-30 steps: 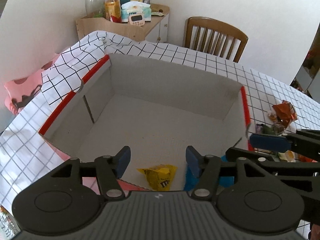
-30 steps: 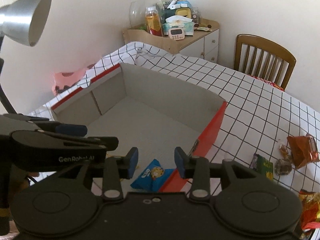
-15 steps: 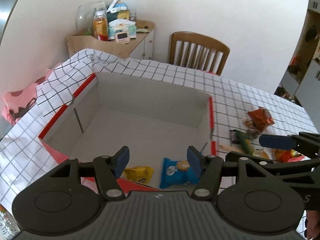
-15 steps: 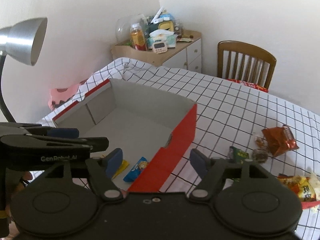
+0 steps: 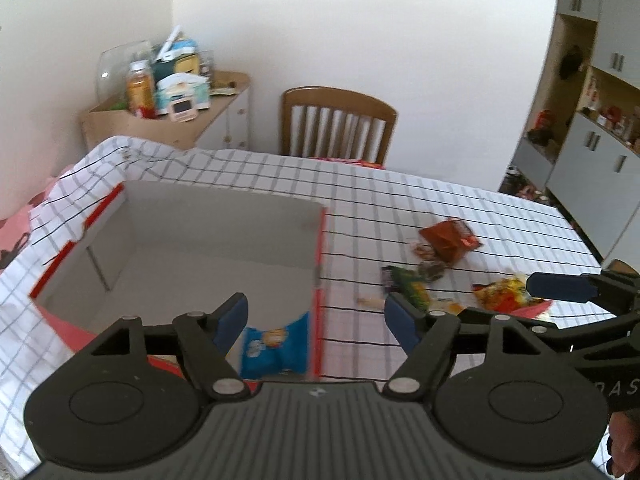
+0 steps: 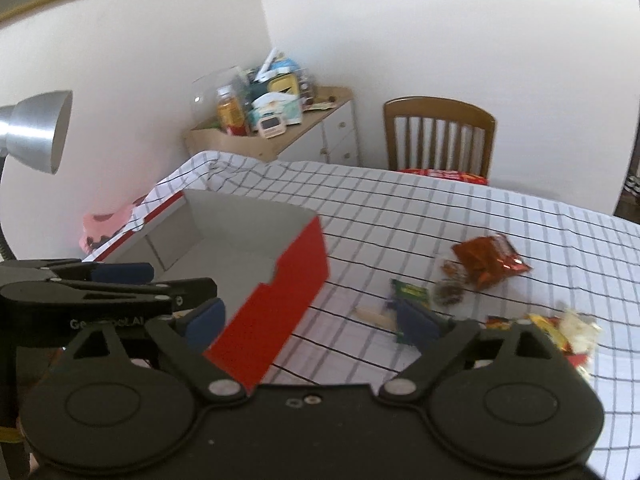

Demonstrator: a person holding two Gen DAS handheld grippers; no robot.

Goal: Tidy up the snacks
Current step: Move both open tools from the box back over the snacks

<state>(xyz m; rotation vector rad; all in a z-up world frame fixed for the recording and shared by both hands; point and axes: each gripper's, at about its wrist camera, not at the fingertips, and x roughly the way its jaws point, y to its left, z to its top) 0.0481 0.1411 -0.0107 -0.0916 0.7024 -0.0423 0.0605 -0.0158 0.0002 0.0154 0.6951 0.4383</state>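
A red cardboard box [image 5: 318, 240] with a grey inside sits on the left of the checked table; it also shows in the right wrist view [image 6: 280, 296]. A blue snack bag [image 5: 276, 344] lies inside its near right corner. Loose snacks lie to the right: an orange-red bag [image 5: 450, 236] [image 6: 488, 260], a green packet [image 5: 410, 284] [image 6: 410, 292], a yellow-red bag [image 5: 504, 292] [image 6: 548, 328]. My left gripper [image 5: 316, 316] is open and empty above the box's right wall. My right gripper [image 6: 312, 320] is open and empty, beside the box, over the table.
A wooden chair [image 5: 338, 124] stands at the table's far side. A cluttered wooden cabinet [image 5: 168, 116] is at the back left. A silver lamp [image 6: 36, 132] hangs on the left. Shelves and cupboards [image 5: 596, 120] line the right wall.
Both grippers have swung right, from over the box towards the loose snacks. The right gripper has opened wider. The yellow bag in the box has gone out of sight.
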